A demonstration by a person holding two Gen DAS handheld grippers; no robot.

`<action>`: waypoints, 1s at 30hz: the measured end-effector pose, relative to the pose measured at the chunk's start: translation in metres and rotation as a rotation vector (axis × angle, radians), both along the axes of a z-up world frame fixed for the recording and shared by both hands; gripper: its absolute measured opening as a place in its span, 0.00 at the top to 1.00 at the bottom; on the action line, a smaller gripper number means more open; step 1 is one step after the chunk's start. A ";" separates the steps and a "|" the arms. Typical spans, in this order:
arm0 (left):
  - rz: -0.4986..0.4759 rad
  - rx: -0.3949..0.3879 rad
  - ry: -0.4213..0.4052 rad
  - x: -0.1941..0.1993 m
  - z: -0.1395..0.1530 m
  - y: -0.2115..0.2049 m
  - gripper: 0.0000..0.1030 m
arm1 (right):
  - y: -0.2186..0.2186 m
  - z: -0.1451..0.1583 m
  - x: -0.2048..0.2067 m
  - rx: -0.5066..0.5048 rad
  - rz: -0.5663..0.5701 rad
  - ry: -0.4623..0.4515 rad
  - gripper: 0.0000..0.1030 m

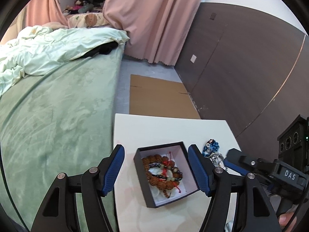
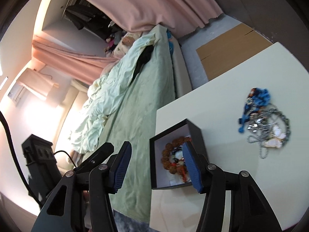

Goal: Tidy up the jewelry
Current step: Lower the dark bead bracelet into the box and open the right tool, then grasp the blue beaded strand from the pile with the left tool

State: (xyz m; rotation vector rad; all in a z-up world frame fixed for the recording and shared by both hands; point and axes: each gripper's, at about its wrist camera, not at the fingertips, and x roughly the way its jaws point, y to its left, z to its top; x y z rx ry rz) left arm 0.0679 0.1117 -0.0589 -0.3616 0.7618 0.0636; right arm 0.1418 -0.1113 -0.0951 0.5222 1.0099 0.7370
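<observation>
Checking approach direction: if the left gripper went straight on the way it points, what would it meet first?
Most likely the open black box, which lies between the open fingers of the left gripper, with the bead bracelets inside it. Depth is uncertain.

A: Item: white table, set just beside the green bed.

B: Contents on it?

A: One open black box holding beaded bracelets; near it, a loose heap of blue and silver jewelry.
</observation>
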 end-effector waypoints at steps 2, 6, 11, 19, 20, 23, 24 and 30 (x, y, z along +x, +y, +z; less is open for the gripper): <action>-0.007 0.008 0.000 0.001 0.000 -0.004 0.33 | -0.011 0.003 -0.001 -0.005 -0.015 -0.007 0.46; -0.020 0.018 0.000 0.001 0.000 -0.011 0.33 | -0.027 0.008 -0.004 -0.017 -0.032 -0.016 0.46; -0.038 0.024 0.003 0.002 -0.001 -0.019 0.33 | -0.043 0.012 -0.007 -0.033 -0.039 -0.018 0.46; -0.092 0.041 0.004 0.010 -0.002 -0.044 0.33 | -0.072 0.015 -0.011 -0.062 -0.058 -0.028 0.45; -0.100 0.043 0.004 0.011 -0.003 -0.048 0.33 | -0.075 0.015 -0.010 -0.065 -0.061 -0.026 0.44; -0.120 0.052 0.009 0.015 -0.005 -0.058 0.33 | -0.089 0.014 -0.009 -0.077 -0.094 -0.022 0.19; -0.129 0.054 0.011 0.017 -0.006 -0.062 0.33 | -0.094 0.014 -0.008 -0.080 -0.110 -0.021 0.17; -0.177 0.062 0.025 0.028 -0.012 -0.082 0.33 | -0.120 0.007 0.001 -0.082 -0.172 0.030 0.16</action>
